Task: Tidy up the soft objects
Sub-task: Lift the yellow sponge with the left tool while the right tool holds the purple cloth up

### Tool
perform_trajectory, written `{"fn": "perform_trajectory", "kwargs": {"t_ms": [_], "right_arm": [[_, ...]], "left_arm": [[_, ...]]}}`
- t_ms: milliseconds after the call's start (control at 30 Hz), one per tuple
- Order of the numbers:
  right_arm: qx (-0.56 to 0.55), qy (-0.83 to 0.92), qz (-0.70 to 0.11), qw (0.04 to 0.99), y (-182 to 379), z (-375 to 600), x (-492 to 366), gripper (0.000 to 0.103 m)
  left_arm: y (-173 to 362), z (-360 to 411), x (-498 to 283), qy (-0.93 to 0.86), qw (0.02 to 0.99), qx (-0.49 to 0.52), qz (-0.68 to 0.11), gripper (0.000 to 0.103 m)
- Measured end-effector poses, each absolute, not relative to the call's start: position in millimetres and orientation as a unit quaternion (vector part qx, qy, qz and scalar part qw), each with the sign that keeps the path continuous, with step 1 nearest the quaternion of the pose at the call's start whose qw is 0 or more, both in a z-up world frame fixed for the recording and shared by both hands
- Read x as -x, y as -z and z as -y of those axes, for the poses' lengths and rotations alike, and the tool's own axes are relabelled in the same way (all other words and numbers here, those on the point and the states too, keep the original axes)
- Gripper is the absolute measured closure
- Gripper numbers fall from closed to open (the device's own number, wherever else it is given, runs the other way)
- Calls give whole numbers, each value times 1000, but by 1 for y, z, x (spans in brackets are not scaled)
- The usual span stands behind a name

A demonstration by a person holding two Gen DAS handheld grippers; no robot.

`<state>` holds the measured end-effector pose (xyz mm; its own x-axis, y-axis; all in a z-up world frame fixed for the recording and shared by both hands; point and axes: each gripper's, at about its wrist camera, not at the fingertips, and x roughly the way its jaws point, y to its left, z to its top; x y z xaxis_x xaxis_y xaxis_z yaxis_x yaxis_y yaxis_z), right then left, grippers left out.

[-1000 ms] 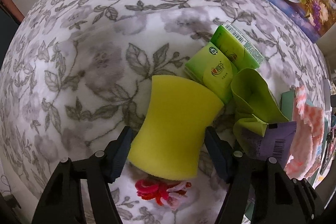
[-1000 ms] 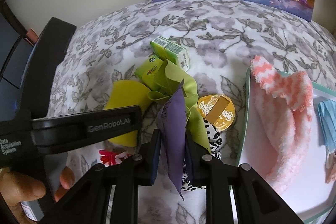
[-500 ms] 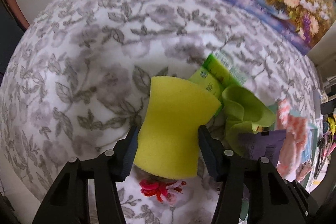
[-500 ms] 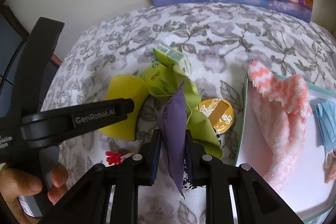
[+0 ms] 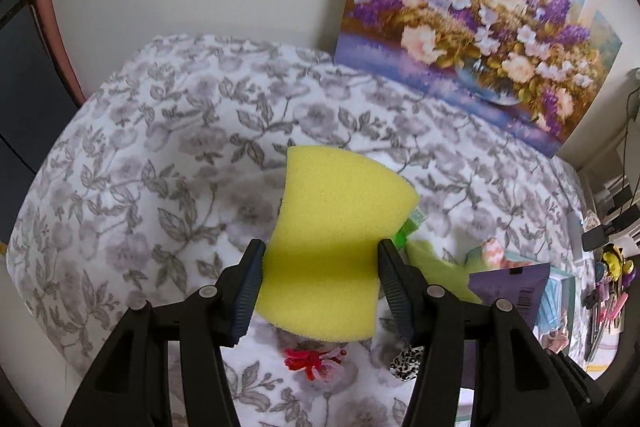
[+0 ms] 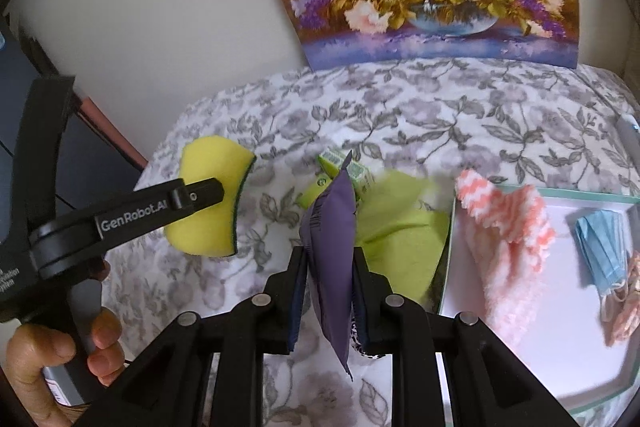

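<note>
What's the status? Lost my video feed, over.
Left gripper shut on yellow sponge, lifted. Right gripper shut on purple pouch. Tray holds pink cloth; path clear.

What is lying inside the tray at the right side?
In the tray lie a pink-and-white fluffy cloth, a blue face mask and a small pink item. What the cloth covers cannot be seen.

Left gripper (image 5: 320,287) points steeply down, both pads pressed vs the sides of a yellow sponge (image 5: 332,227), pinching its waist; sponge is clear of the bedding. Jaws about half-wide. Seen from right-wrist view, a bare hand (image 6: 52,359) wraps the left gripper's handle, fingers curled round it, bottom left. Right gripper (image 6: 328,287) also tilted down, jaws narrow, clamped on a purple pouch (image 6: 332,247) that stands edge-on btw the pads.
</note>
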<state>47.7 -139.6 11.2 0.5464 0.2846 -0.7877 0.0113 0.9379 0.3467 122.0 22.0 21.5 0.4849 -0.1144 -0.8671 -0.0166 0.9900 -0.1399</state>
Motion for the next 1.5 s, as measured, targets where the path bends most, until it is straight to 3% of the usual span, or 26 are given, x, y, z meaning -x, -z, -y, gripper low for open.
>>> {"fn": "perform_trajectory", "kwargs": {"t_ms": [733, 1000, 1500], "right_arm": [[-238, -30, -443, 864, -30, 207, -22, 80], [-237, -76, -434, 866, -39, 188, -25, 80], [-173, -129, -518, 828, 20, 113, -58, 78]], "left_arm": [[-39, 25, -99, 65, 869, 18, -490, 44], [-40, 21, -98, 55, 871, 24, -488, 44], [13, -42, -122, -32, 832, 51, -551, 43]]}}
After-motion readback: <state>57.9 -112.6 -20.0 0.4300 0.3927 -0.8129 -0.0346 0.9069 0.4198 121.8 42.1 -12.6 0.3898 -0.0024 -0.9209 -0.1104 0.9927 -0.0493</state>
